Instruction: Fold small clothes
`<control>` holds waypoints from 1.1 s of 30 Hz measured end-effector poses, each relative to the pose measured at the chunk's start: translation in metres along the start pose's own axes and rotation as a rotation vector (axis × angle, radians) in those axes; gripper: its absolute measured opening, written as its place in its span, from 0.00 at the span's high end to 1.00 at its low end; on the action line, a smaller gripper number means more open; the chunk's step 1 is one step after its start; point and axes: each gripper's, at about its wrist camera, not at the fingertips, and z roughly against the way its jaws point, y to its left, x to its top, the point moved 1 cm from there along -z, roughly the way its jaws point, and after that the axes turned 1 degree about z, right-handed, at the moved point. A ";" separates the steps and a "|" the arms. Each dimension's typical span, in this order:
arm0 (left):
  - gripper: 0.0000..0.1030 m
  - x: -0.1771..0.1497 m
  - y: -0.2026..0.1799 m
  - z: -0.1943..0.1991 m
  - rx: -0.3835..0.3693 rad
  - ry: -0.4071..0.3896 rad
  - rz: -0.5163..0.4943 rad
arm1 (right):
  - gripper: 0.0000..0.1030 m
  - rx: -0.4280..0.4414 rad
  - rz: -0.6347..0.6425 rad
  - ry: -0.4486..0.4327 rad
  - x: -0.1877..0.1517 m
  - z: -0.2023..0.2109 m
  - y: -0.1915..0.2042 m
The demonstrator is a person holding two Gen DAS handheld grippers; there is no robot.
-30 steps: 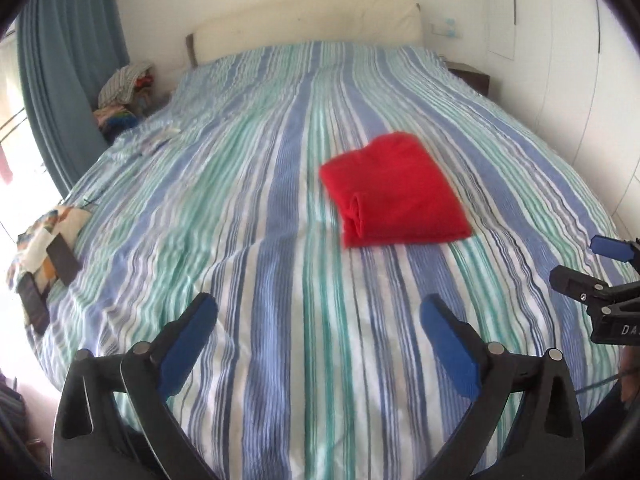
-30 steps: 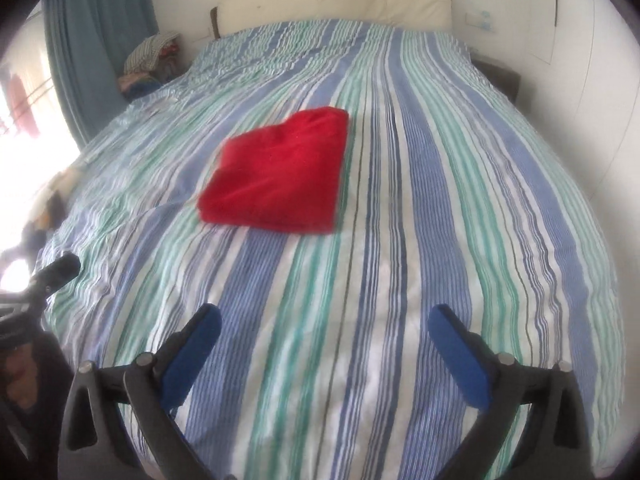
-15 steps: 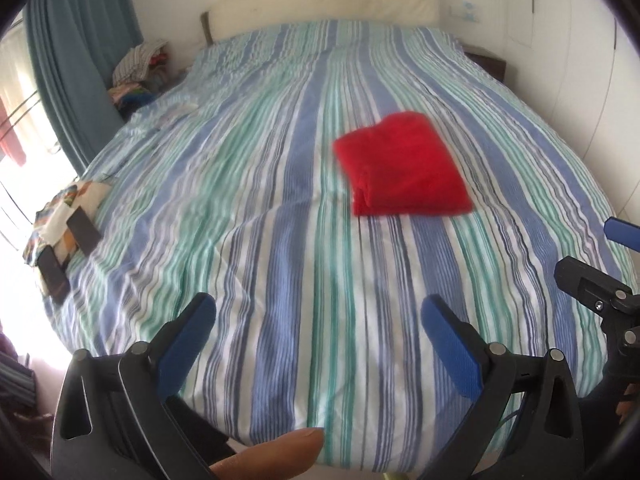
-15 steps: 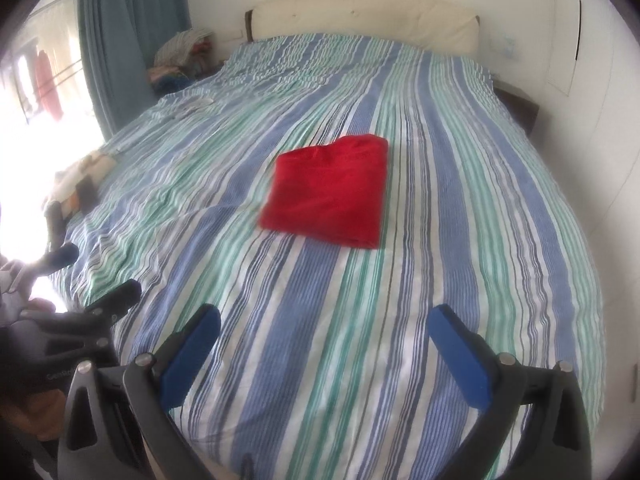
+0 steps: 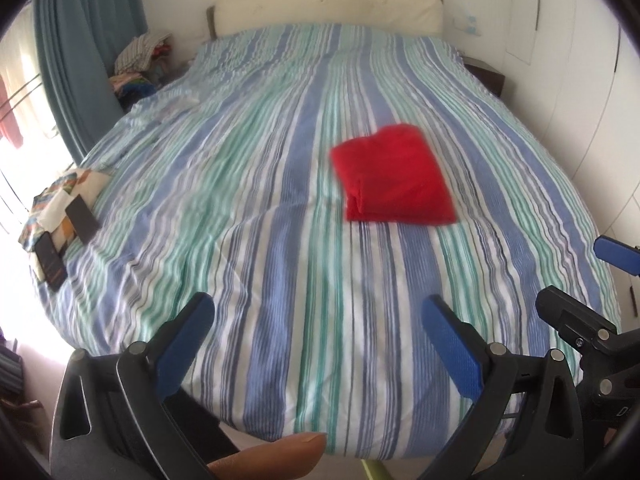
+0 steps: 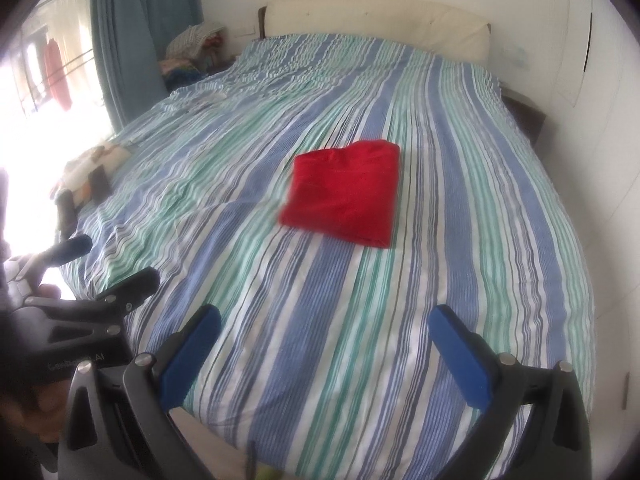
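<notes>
Both grippers pulled back toward bed foot; left gripper (image 5: 316, 316) and right gripper (image 6: 326, 328) spread wide, empty (touching nothing); folded red garment (image 6: 344, 196) on striped bedspread (image 6: 460, 240).

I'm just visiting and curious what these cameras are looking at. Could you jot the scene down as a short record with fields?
place: bedroom, striped bed cover
garment: red cloth, folded, lying flat on the cover, right of centre in the left view
left gripper: open, empty, back near the foot of the bed
right gripper: open, empty, also clear of the cloth
bed's left edge: patterned fabric with two dark flat objects on it
far left corner: pile of clothes by the blue curtain
</notes>
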 end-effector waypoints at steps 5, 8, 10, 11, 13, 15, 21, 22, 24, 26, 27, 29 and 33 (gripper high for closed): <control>0.00 0.004 -0.002 0.012 0.027 -0.015 -0.018 | 0.01 -0.011 0.021 -0.017 0.006 0.011 0.007; 0.00 0.005 0.000 0.013 0.024 -0.011 -0.012 | 0.01 -0.016 0.020 -0.019 0.008 0.013 0.008; 0.00 0.004 0.001 0.012 0.019 -0.004 -0.006 | 0.01 -0.019 0.021 -0.018 0.008 0.013 0.007; 0.00 0.004 0.001 0.011 0.020 -0.002 -0.006 | 0.01 -0.022 0.020 -0.016 0.008 0.013 0.007; 0.00 0.004 0.001 0.012 0.022 -0.004 -0.008 | 0.01 -0.026 0.015 -0.010 0.007 0.013 0.007; 0.00 0.005 0.000 0.012 0.025 -0.007 -0.013 | 0.01 -0.031 0.011 -0.005 0.006 0.012 0.006; 0.00 0.008 -0.002 0.008 0.015 0.008 -0.022 | 0.01 -0.067 0.001 0.002 0.004 0.011 0.004; 0.00 0.008 -0.003 0.007 0.007 0.012 -0.022 | 0.01 -0.076 0.004 0.004 0.004 0.011 0.003; 0.00 0.009 -0.004 0.006 0.007 0.014 -0.025 | 0.01 -0.100 0.011 0.002 0.004 0.012 0.003; 0.00 0.009 -0.005 0.005 0.008 0.017 -0.028 | 0.01 -0.123 0.016 -0.004 0.004 0.013 0.001; 0.00 0.010 -0.005 0.004 0.007 0.019 -0.028 | 0.01 -0.129 0.017 -0.007 0.004 0.014 0.001; 0.00 0.010 -0.006 0.003 0.004 0.022 -0.026 | 0.01 -0.133 0.013 -0.010 0.005 0.015 -0.001; 0.01 0.010 -0.006 0.003 -0.004 0.025 -0.025 | 0.01 -0.140 0.013 -0.013 0.005 0.016 -0.003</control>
